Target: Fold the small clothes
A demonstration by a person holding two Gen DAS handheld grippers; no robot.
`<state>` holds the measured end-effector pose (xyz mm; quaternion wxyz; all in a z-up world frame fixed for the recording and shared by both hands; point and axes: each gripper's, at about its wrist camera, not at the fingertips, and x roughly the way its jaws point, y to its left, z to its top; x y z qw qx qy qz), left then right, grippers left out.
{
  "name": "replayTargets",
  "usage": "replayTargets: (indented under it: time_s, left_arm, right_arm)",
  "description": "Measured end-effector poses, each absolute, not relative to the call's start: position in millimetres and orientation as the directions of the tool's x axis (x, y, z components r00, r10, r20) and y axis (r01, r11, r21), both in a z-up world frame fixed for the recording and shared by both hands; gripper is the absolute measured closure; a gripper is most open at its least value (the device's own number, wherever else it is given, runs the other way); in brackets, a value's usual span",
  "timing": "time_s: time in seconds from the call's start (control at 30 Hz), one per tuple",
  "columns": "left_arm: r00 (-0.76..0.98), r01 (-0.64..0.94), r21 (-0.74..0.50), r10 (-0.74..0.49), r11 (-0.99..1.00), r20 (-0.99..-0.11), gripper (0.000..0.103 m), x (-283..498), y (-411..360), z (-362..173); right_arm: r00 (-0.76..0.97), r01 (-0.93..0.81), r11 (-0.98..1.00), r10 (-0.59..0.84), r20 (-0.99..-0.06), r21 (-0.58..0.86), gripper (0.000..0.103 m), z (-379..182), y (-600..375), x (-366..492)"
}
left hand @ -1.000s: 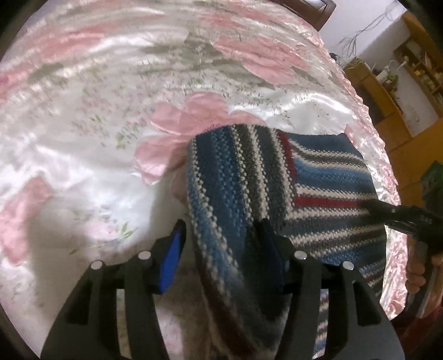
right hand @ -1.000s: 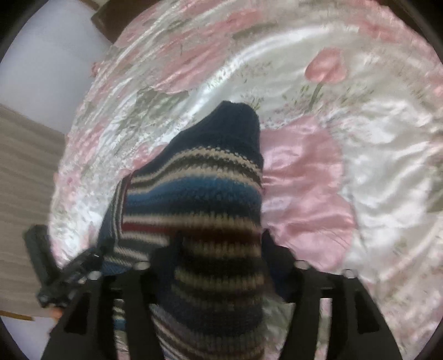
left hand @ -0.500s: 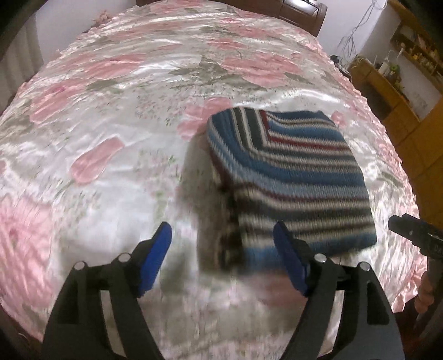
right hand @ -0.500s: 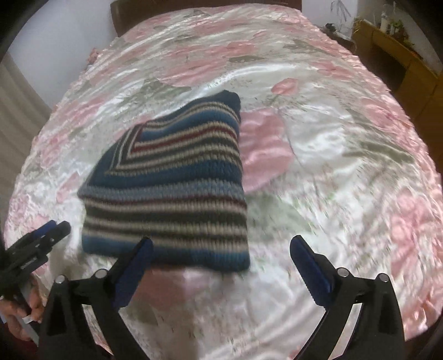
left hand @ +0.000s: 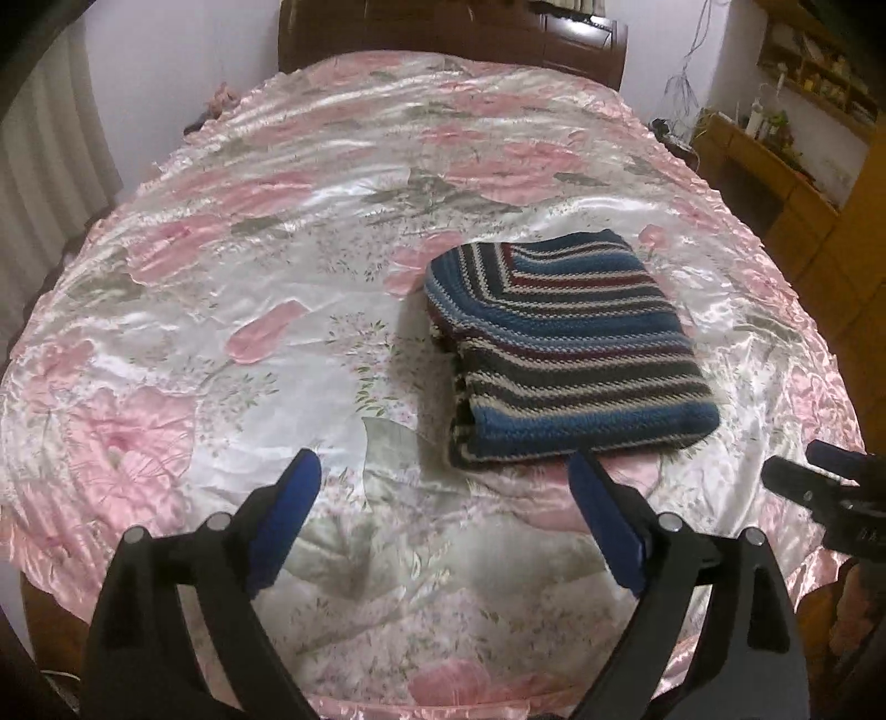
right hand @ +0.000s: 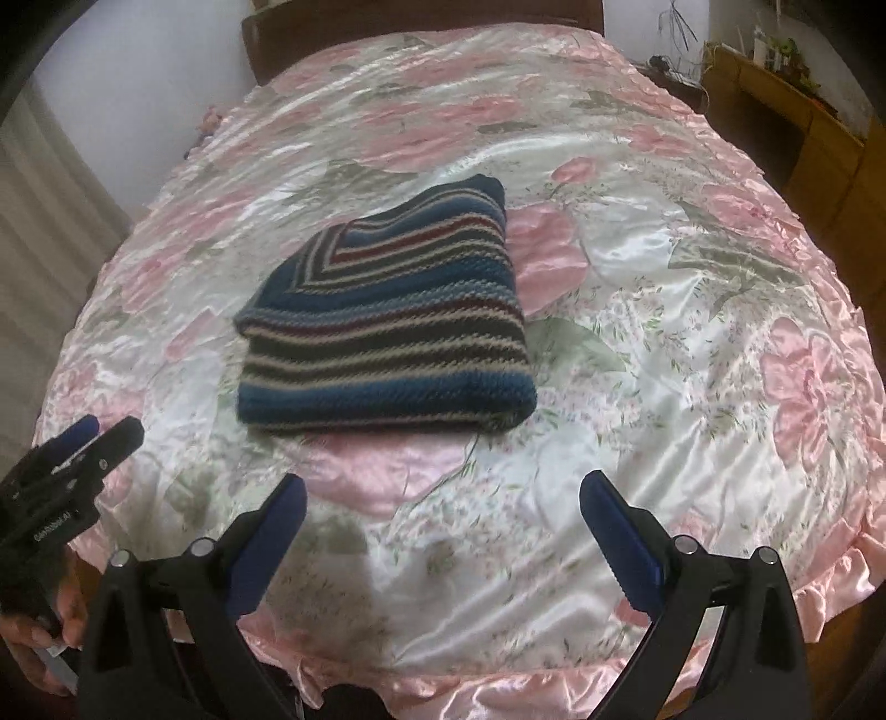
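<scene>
one folded striped knit garment (left hand: 559, 354) lies on one bed, on a shiny satin bedspread (left hand: 232, 288) printed with pink flowers. two grippers are in view, and nothing else sits on the spread.

the garment is a flat, roughly rectangular bundle, resting toward the near edge of the bed and a little to the right of centre in the left wrist view. its stripes run across the bed, side to side, and its longer side seems to follow them, though the fisheye bend makes that hard to judge. at the far left corner the stripes turn and meet at an angle. the thick rolled fold faces the near edge; layered edges show on its left side.

the left gripper (left hand: 443, 501) hovers above the spread just short of the garment, its two blue-padded fingers spread wide with nothing between them. the right gripper (right hand: 443, 504) is the same: fingers wide apart, empty, clear of the cloth.

each gripper shows in the other's view only at the frame edge, cut off. part of a hand (right hand: 39, 626) grips the left one. the wooden headboard (left hand: 443, 39) and shelves (left hand: 775, 155) at the right are dim and blurred.
</scene>
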<state>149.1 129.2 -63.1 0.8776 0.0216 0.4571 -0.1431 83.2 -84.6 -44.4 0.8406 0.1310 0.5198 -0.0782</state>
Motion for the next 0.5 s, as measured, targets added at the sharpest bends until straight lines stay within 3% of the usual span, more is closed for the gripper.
replayTargets:
  time_s: [0.5]
  left_arm:
    - [0.579,0.277,-0.071,-0.226,0.958,-0.784,0.012,102.7,138.9,-39.7]
  right_arm:
    - [0.475,0.256,0.956,0.002,-0.880,0.140,0.004,-22.6,-59.0,47.0]
